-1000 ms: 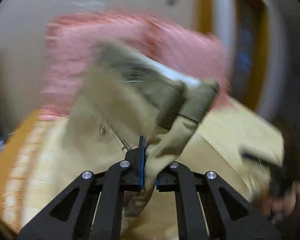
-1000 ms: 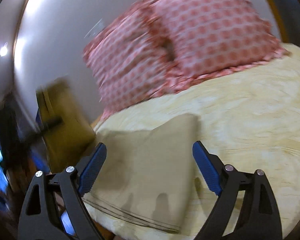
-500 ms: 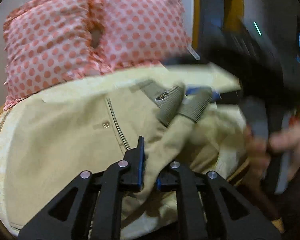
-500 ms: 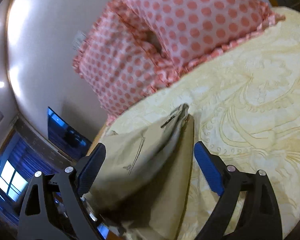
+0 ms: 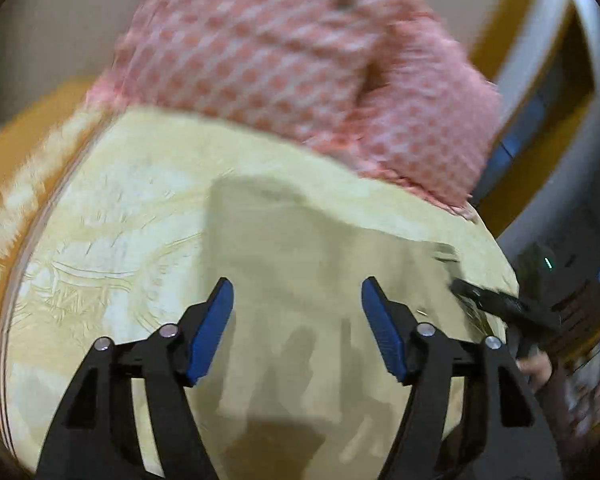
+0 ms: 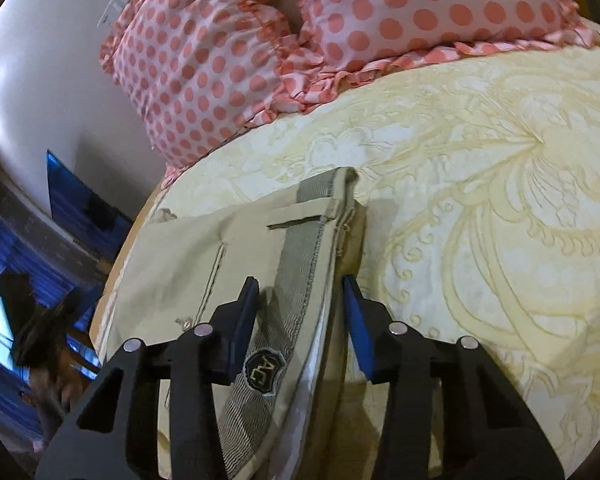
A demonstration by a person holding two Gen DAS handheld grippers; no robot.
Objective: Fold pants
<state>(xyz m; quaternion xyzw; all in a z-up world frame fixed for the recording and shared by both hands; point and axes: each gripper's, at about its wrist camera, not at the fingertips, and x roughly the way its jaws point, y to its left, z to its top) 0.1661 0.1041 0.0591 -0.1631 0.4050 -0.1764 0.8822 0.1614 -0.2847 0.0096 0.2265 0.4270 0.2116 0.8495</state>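
The khaki pants (image 5: 300,256) lie folded on the cream patterned bed cover (image 5: 112,216). My left gripper (image 5: 296,312) is open and empty just above them. In the right wrist view the pants (image 6: 188,264) show their grey ribbed waistband (image 6: 304,256) with a dark badge, turned up on edge. My right gripper (image 6: 300,308) is partly open, its blue pads on either side of the waistband with gaps showing. The right gripper's dark tip (image 5: 496,304) appears at the pants' right edge in the left wrist view.
Two pink polka-dot pillows (image 6: 340,20) lie at the head of the bed against a white wall (image 6: 40,80). The cover's ornate pattern (image 6: 500,160) spreads to the right. The bed edge, a blue window (image 6: 4,280) and dark furniture are at the left.
My left gripper let go of the pants' fabric, opened and drew back. My right gripper narrowed and moved in around the waistband. The pants settled flat.
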